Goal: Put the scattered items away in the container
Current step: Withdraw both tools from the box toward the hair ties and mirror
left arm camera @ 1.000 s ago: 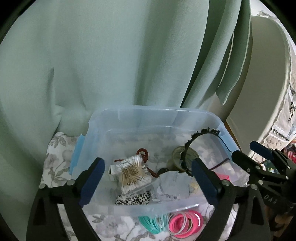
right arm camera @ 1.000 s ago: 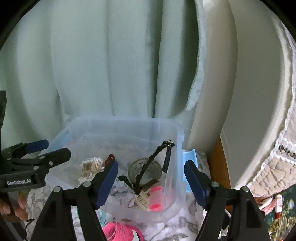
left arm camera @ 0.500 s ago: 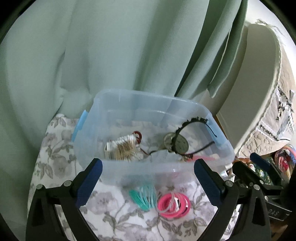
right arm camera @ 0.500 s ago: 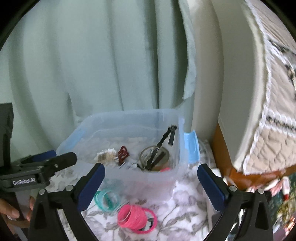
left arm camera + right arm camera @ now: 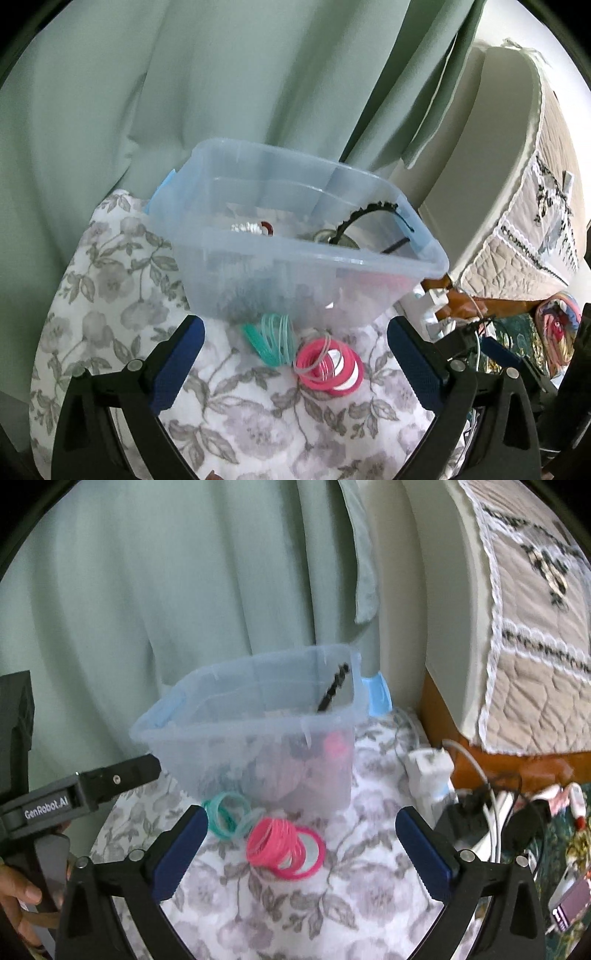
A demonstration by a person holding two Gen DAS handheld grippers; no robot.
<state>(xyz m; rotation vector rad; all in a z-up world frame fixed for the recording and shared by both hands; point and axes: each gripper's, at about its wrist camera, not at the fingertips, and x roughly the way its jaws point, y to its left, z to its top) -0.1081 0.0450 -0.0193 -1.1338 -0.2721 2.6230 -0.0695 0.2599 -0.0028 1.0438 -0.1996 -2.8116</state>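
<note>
Pink hair ties (image 5: 282, 847) lay dead centre in the lower right-wrist frame, between the spread jaws of the right gripper (image 5: 301, 853), which was nearer and empty. Left gripper (image 5: 295, 363) was also wide apart and empty. The stack's axis ran left-right. Teal hair ties (image 5: 227, 814) sat upper-left, touching the clear bin (image 5: 258, 716) on the floral cloth (image 5: 295, 915).

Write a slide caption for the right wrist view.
Open right gripper above pink hair ties and teal hair ties beside the clear container.
</note>
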